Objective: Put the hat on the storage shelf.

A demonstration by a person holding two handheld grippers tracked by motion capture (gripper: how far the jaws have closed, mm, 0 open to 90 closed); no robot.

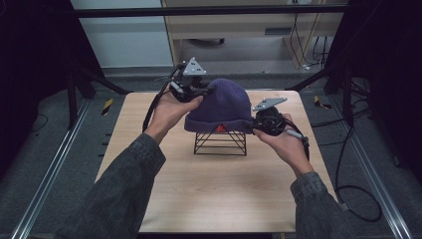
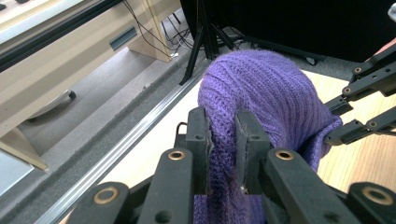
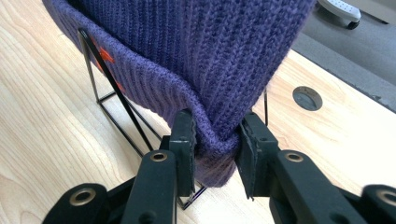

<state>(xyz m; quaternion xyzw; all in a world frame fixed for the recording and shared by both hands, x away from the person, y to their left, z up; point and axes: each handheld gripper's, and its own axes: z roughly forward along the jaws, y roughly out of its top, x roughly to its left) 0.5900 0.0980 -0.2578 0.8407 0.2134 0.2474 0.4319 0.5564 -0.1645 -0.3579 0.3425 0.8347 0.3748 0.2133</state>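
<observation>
- Fingers [image 2: 200, 140] of the left gripper [image 2: 223, 149] pinch the purple beanie [image 1: 221, 105] high on its side; the right gripper [image 3: 215, 154] pinches its cuff
- Both hands flank it, forearms angled inward
- Beanie sits over a black wire stand [image 1: 220, 143] mid-table [image 1: 199, 199]

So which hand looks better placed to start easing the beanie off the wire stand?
Probably the right gripper: its fingers pinch the purple beanie's folded brim beside the wire stand. The left gripper pinches knit higher up the side.

Hat [image 1: 222, 103] on stand [image 1: 221, 142], mid-table [image 1: 209, 194]
</observation>
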